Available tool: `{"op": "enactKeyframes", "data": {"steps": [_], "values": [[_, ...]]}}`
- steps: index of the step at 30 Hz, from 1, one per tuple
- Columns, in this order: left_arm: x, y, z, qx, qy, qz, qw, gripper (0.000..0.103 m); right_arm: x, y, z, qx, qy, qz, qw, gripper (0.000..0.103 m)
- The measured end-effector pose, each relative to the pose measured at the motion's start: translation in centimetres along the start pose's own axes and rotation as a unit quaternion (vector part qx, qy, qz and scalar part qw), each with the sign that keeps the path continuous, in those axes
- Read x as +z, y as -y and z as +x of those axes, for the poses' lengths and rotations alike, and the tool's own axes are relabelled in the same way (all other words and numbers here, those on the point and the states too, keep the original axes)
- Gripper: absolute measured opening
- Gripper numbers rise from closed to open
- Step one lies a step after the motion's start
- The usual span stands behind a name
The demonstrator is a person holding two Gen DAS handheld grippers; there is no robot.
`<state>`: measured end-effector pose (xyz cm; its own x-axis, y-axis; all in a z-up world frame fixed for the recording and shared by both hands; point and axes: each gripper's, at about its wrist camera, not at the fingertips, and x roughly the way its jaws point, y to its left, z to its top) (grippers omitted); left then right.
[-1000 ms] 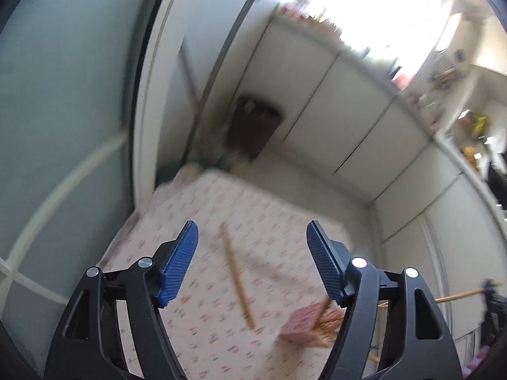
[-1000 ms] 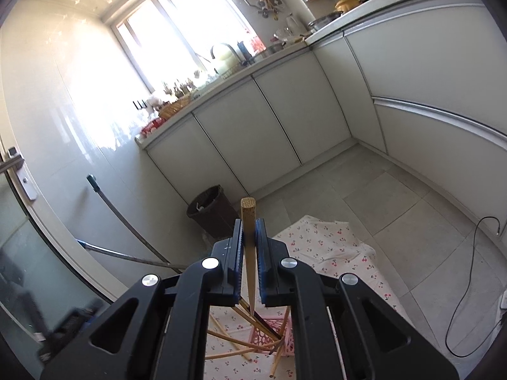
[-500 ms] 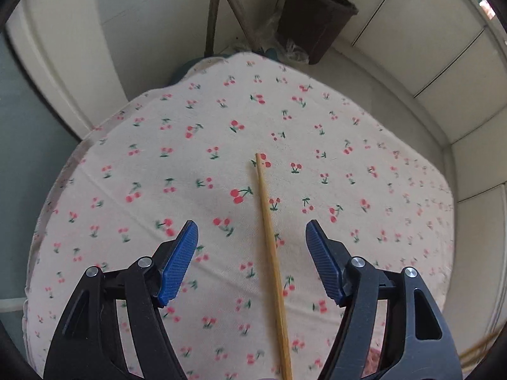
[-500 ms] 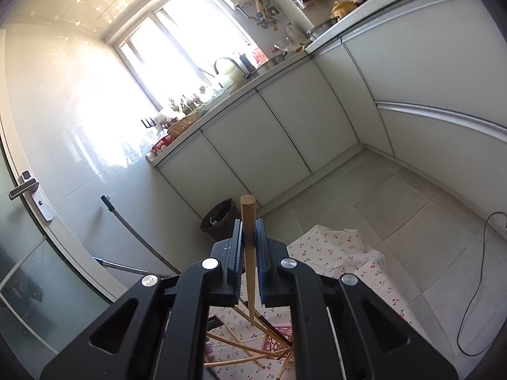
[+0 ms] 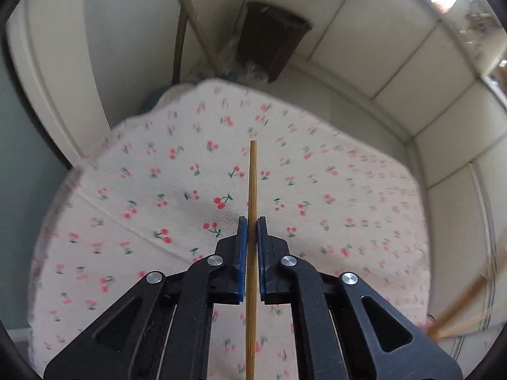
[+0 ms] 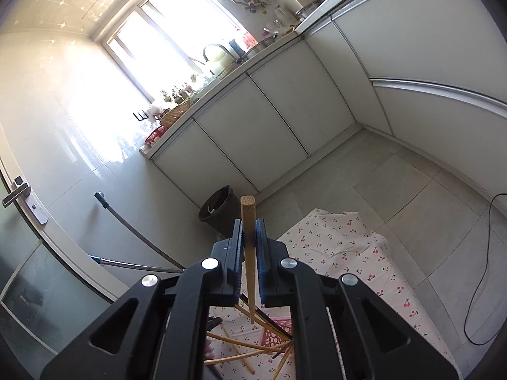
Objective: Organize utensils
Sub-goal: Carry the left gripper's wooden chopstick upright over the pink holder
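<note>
- Both pairs of fingers are pinched on wood: the left gripper (image 5: 250, 221) has its blue pads clamped on a chopstick (image 5: 252, 183) lying on the cherry-print cloth (image 5: 142, 190), and the right gripper (image 6: 249, 224) pinches a second chopstick (image 6: 248, 221) held up off the table.
- On the left, the hold sits well back along the stick, so a long length runs out ahead of the pads and the rest passes back under the gripper.
- On the right, only a short squared end shows above the pads; the thin end hangs down toward the pink basket (image 6: 272, 335), where more chopsticks (image 6: 234, 342) stick out at loose angles.
- I judge the sticks to be light, stiff and smooth, apt to swivel or slide in a narrow pinch. A hold near the middle, on the thicker squared part, should keep one from drooping or twisting.
- Lifted from the soft cloth, the left stick could drag a fold with it.
- Farther off stand a dark waste bin (image 5: 272, 44) against the white cabinets (image 6: 285, 110), then the bright window (image 6: 177, 31).
</note>
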<state>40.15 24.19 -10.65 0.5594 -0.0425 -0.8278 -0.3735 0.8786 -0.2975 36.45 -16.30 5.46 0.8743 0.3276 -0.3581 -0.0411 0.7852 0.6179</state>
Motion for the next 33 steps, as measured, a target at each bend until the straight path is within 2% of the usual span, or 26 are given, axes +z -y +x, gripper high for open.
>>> {"op": "enactKeyframes", "data": {"steps": [5,6,10,12,16,20,24,26,29,33], "values": [[-0.6,0.6,-9.2,-0.035,0.073,0.022,0.9965,0.005,-0.6,-1.2,-1.3,0.016,-0.007,-0.004,1.0,0.008],[-1.0,1.0,-11.8,-0.035,0.093,0.034,0.9944,0.005,-0.7,-1.4,-1.6,0.018,-0.007,-0.005,1.0,0.008],[-1.8,2.9,-18.0,-0.023,0.154,0.065,0.9857,0.005,-1.2,-2.1,-2.9,0.024,-0.008,-0.013,1.0,0.008],[-1.9,4.3,-21.2,-0.03,0.183,0.077,0.9798,0.005,-1.1,-2.2,-3.5,0.024,-0.006,-0.014,1.0,0.008],[-2.0,7.6,-25.5,-0.057,0.214,0.1,0.9699,0.005,-0.6,-1.9,-4.8,0.026,0.005,-0.012,1.0,0.008],[-3.5,11.7,-28.8,-0.103,0.239,0.132,0.9566,0.005,0.0,-1.5,-5.9,0.025,0.018,-0.01,0.999,0.008],[-5.2,15.5,-29.9,-0.14,0.246,0.169,0.9439,0.005,0.6,-0.4,-6.7,0.018,0.028,-0.004,0.999,0.008],[-6.0,17.4,-29.2,-0.145,0.244,0.185,0.9408,0.005,0.9,0.4,-6.9,0.01,0.032,0.003,0.999,0.008],[-6.8,19.5,-27.3,-0.136,0.234,0.203,0.941,0.005,1.3,1.5,-7.1,-0.001,0.038,0.01,0.999,0.008],[-8.1,21.4,-22.2,-0.106,0.213,0.219,0.9462,0.007,1.7,2.5,-6.9,-0.013,0.04,0.013,0.999,0.008]]}}
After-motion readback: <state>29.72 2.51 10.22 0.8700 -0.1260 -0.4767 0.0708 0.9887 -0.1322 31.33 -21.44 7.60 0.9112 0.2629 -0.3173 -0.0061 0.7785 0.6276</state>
